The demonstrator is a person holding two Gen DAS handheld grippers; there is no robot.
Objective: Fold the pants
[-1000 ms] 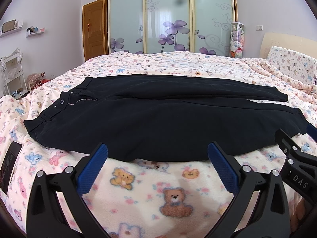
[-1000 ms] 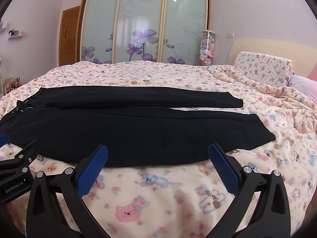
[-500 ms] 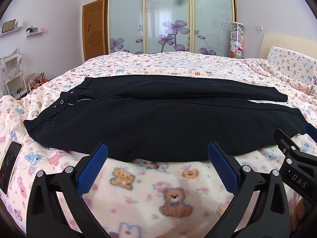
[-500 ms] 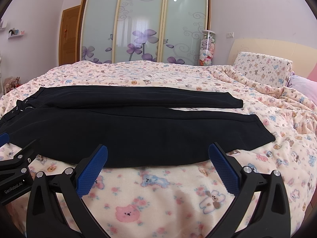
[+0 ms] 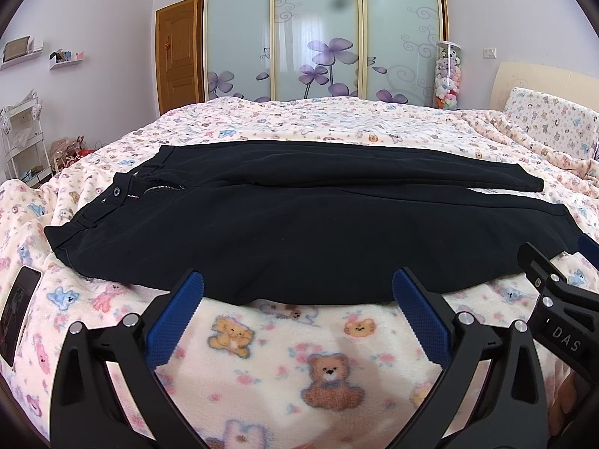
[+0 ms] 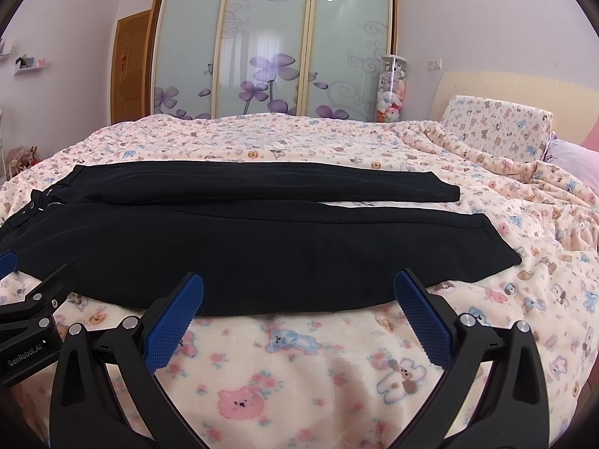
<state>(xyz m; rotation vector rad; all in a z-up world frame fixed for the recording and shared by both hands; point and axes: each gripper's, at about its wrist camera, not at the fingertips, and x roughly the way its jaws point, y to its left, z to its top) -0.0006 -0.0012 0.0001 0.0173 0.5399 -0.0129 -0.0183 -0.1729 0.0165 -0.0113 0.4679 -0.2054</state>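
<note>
Two grippers here, one in each of our hands, both held low over the near edge of the bed. Our left gripper has its blue-padded fingers spread wide with nothing between them, just teddy-bear blanket underneath. Same deal with our right gripper: fingers wide apart, holding nothing, hanging over the fleece.

Black pants are laid flat across the bed, running sideways in front of us. Waistband is off to the left, with the open fly, zipper and silver button showing. Leg hems point right, toward the headboard end. Far leg sits a bit shorter and narrower behind the near one, with a sliver of blanket visible between the two hems on the right. Near edge of the closer leg lies just past our fingertips in both views; neither gripper is touching the fabric as far as we can tell.

From the left wrist view, the right gripper pokes in at the right edge, close to the near leg's hem. From the right wrist view, the left one shows at the left edge, near the waist end.

Phone lies on the blanket at the far left. Behind the bed is a sliding wardrobe with purple flower decals, a wooden door beside it, and a clear tube of plush toys.
</note>
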